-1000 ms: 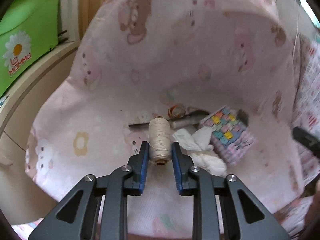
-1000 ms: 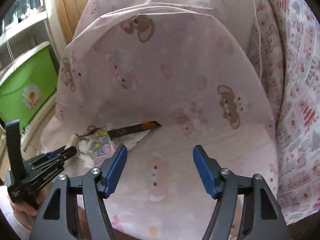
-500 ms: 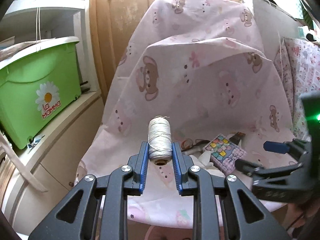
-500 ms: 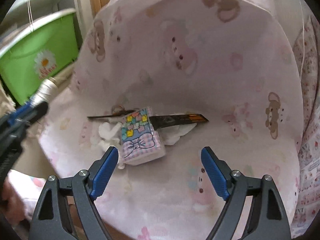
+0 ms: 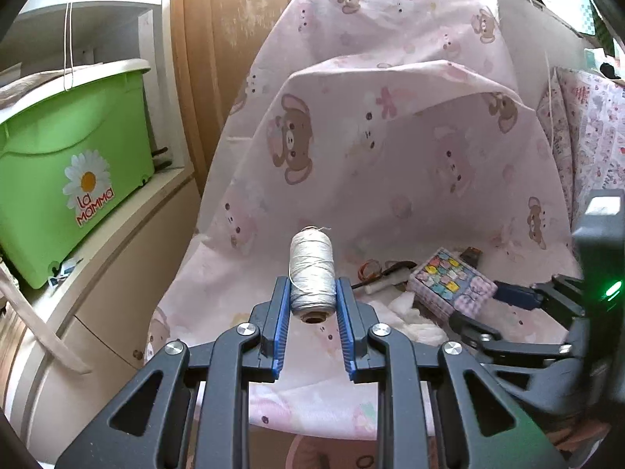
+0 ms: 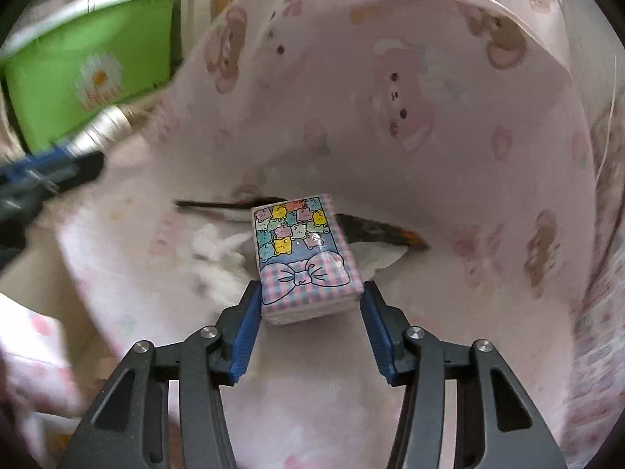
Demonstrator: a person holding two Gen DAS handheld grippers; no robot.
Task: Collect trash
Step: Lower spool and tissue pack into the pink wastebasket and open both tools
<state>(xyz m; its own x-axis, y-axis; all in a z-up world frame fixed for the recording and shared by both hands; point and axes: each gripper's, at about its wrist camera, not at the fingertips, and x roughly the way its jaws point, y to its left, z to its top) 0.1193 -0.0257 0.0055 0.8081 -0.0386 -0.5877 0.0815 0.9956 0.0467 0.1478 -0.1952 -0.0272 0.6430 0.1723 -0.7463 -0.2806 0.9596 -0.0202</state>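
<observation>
My left gripper [image 5: 312, 305] is shut on a spool of cream thread [image 5: 312, 269] and holds it up off the pink sheet. In the right wrist view it shows blurred at the far left, with the spool [image 6: 103, 127]. My right gripper [image 6: 310, 305] is open, its blue pads on either side of the near end of a tissue pack [image 6: 302, 256] printed with bears and a bow. The pack also shows in the left wrist view [image 5: 451, 285]. Crumpled white tissues [image 6: 218, 246] and a dark flat wrapper [image 6: 384, 232] lie around the pack.
A pink bear-print sheet [image 5: 390, 148] covers the seat and its back. A green lidded bin [image 5: 66, 172] with a daisy sticker stands on a white shelf at the left. A patterned cushion [image 5: 586, 133] is at the right. Scissors [image 5: 375, 269] lie behind the pack.
My left gripper lifted the spool off the sheet and drew back. My right gripper moved down and forward to the tissue pack, and its jaws narrowed around the pack's near end.
</observation>
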